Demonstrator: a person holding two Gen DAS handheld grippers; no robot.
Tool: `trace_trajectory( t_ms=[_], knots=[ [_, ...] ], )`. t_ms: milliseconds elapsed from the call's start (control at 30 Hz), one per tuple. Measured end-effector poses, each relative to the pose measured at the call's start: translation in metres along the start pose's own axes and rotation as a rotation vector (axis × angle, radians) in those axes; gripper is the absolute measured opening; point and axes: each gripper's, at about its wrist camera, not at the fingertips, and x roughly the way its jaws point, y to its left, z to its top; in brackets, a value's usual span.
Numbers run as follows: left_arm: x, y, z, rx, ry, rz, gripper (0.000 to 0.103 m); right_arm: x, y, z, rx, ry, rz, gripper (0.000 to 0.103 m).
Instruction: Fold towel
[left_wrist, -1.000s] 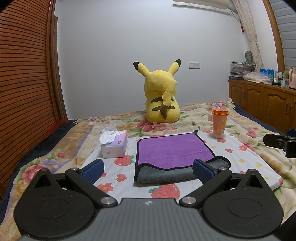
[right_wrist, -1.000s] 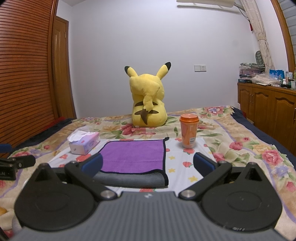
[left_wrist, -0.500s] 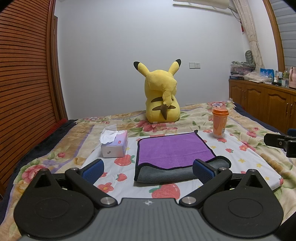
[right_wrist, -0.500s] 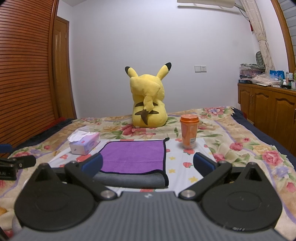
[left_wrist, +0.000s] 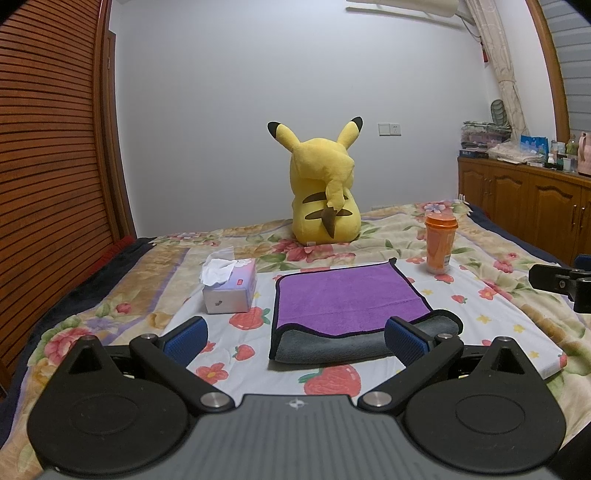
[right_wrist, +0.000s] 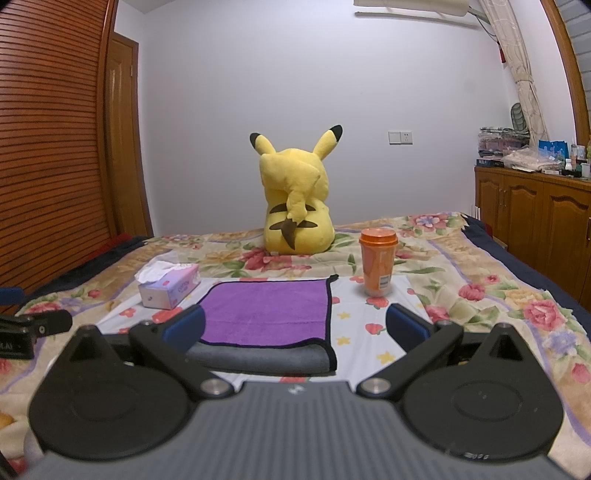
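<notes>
Low on the bed (left_wrist: 491, 321), mid-frame, the purple towel (left_wrist: 343, 295) lay folded. Both the left gripper (left_wrist: 293, 338) and right gripper (right_wrist: 295, 326) hung short of it, jaws apart and empty. A careless reach might have knocked the orange cup (right_wrist: 377, 262) at its upper right.

The towel (left_wrist: 351, 295) is purple with grey underside and black trim. The plush (left_wrist: 323, 195) is yellow; the cup (left_wrist: 439, 243) orange. The bed (left_wrist: 491, 236) cover is floral.
</notes>
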Motion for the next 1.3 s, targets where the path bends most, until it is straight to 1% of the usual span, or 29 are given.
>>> trace_trajectory(
  t_ms=[367, 700, 800, 1100, 1300],
  knots=[
    [0.001, 0.003, -0.002, -0.001, 0.004, -0.001, 0.103, 0.001, 0.001, 0.000, -0.002, 0.001, 0.000, 0.103],
    [0.013, 0.005, -0.002, 0.008, 0.062, -0.013, 0.103, 0.005, 0.008, 0.004, -0.028, 0.031, -0.002, 0.103],
    [0.017, 0.004, -0.001, 0.014, 0.085, -0.018, 0.103, 0.008, 0.006, 0.002, -0.016, 0.038, 0.000, 0.103],
    [0.025, 0.002, 0.001, 0.036, 0.108, -0.036, 0.103, 0.023, -0.003, 0.000, 0.047, 0.061, 0.015, 0.103],
    [0.032, 0.006, 0.006, 0.019, 0.136, -0.052, 0.103, 0.031, -0.003, 0.003, 0.053, 0.071, 0.026, 0.103]
  ],
)
